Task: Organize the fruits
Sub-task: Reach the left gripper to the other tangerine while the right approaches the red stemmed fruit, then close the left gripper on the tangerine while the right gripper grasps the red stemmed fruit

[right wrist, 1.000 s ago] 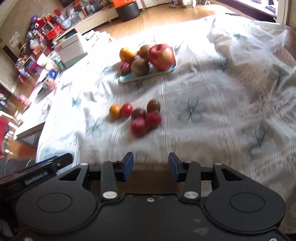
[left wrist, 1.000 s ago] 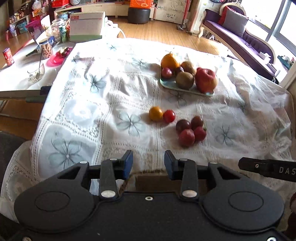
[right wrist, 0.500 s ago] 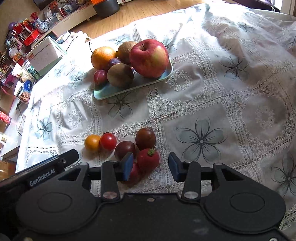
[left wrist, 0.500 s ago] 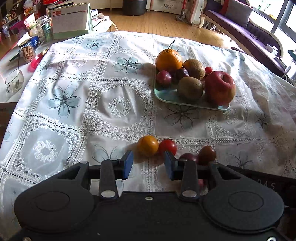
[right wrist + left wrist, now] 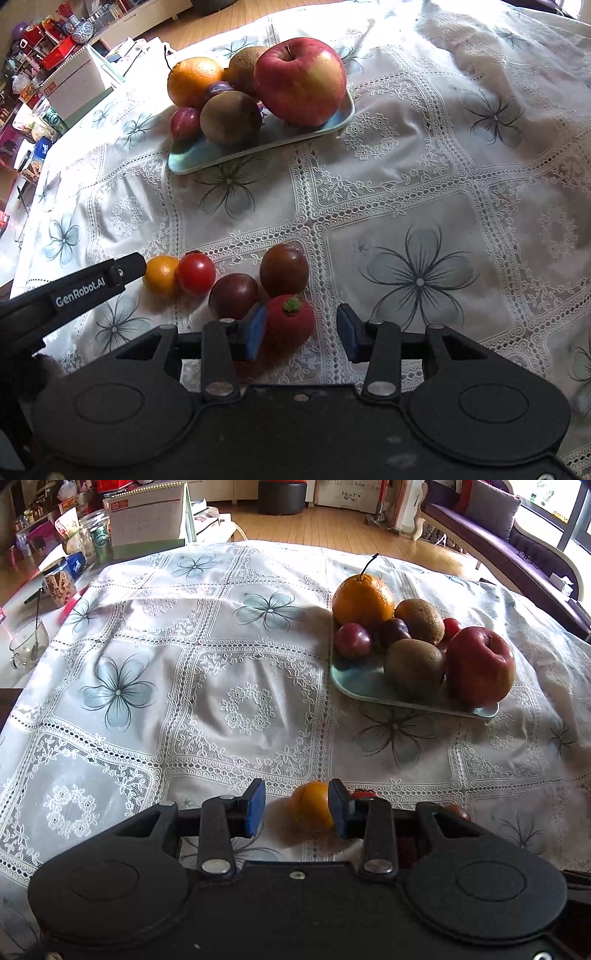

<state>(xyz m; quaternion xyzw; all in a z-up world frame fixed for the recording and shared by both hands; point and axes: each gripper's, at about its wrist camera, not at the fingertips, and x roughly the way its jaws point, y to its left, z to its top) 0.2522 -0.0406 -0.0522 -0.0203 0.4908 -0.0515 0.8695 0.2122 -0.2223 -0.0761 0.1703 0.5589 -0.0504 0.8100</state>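
Jaws spread; tray holds apple, orange, kiwis, plums.

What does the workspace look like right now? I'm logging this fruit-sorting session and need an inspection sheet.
Surface: table under a white lace tablecloth with grey flower prints.
Job's things: light blue tray holding an apple, orange, two kiwis and plums. Loose on the cloth: small orange fruit, red tomato, two dark tomatoes, strawberry.
Clutter: glass cup, jars and a desk calendar on the neighbouring table.
Grippers: left gripper open, straddling the small orange fruit; right gripper open, straddling the strawberry.
Cables: nothing seen.
Surroundings: wooden floor, purple sofa, cluttered shelves.
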